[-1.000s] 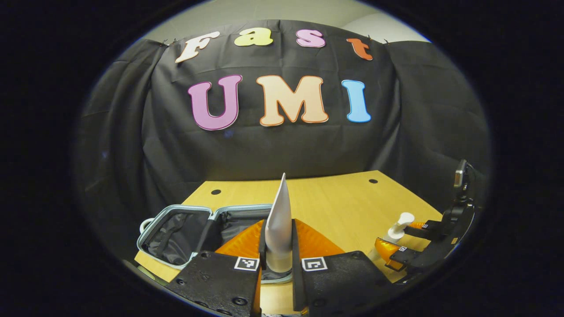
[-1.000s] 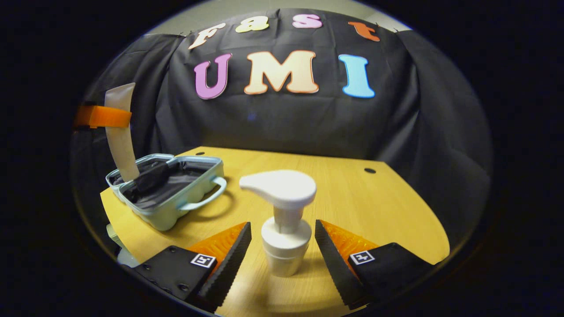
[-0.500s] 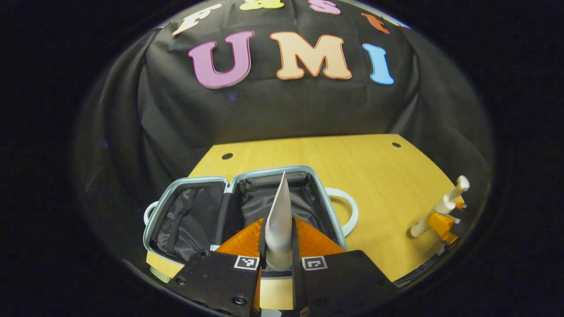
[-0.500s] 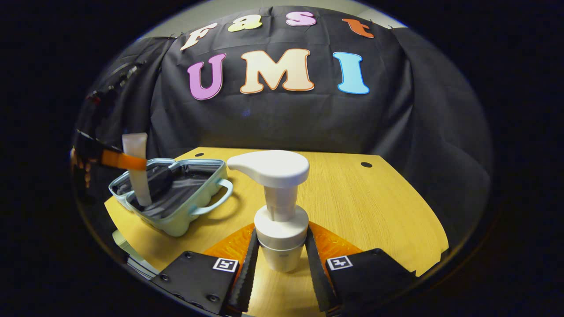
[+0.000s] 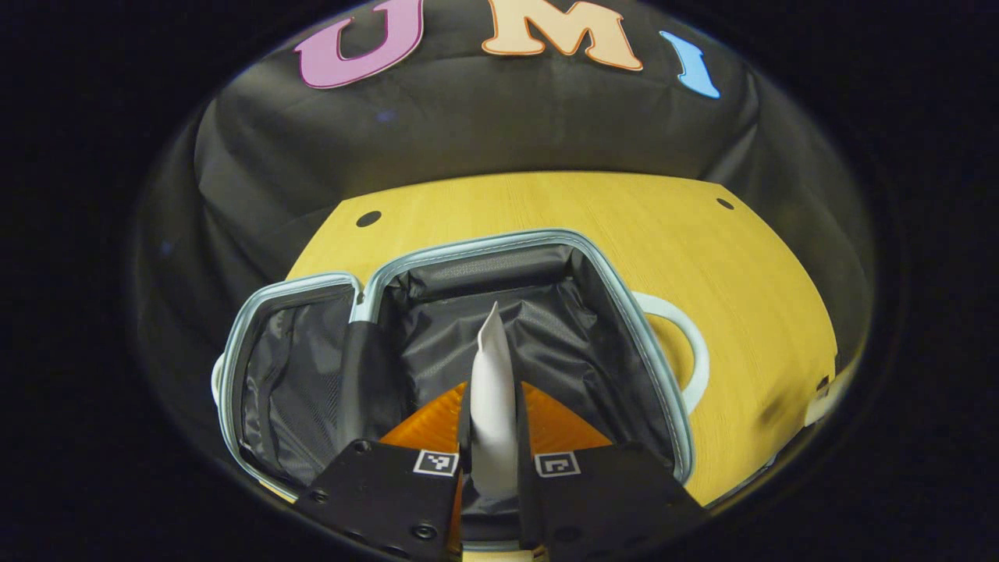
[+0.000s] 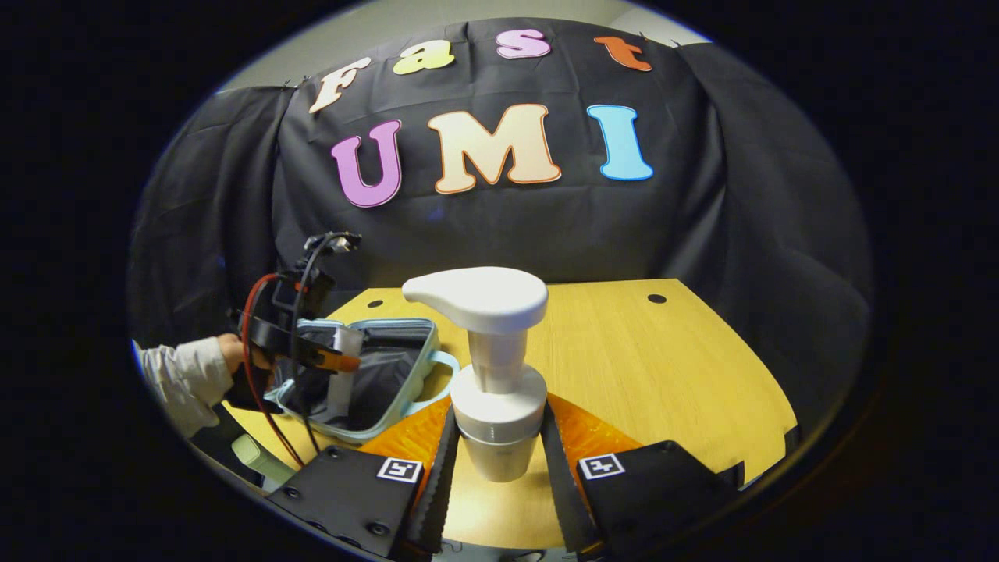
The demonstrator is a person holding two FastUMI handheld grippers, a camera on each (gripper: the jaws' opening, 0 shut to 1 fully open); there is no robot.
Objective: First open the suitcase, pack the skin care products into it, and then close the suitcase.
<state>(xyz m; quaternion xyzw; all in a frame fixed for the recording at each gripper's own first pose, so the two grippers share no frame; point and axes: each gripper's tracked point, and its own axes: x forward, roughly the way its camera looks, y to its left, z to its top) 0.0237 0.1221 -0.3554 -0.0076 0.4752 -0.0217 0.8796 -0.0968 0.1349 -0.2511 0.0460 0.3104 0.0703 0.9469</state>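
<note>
While over suitcase (image 5: 624,312), tube (image 5: 493,390) btwn L fingers (image 5: 437,417).

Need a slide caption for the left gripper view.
Left gripper holds a white tube over the open suitcase's dark-lined compartment.

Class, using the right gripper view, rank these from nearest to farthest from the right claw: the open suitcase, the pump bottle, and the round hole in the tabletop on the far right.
1. Pump bottle: gripped between the fingers of the right claw.
2. Suitcase: lying open on the table, ahead and to the left.
3. Round hole: near the table's back edge, on the right.
</note>
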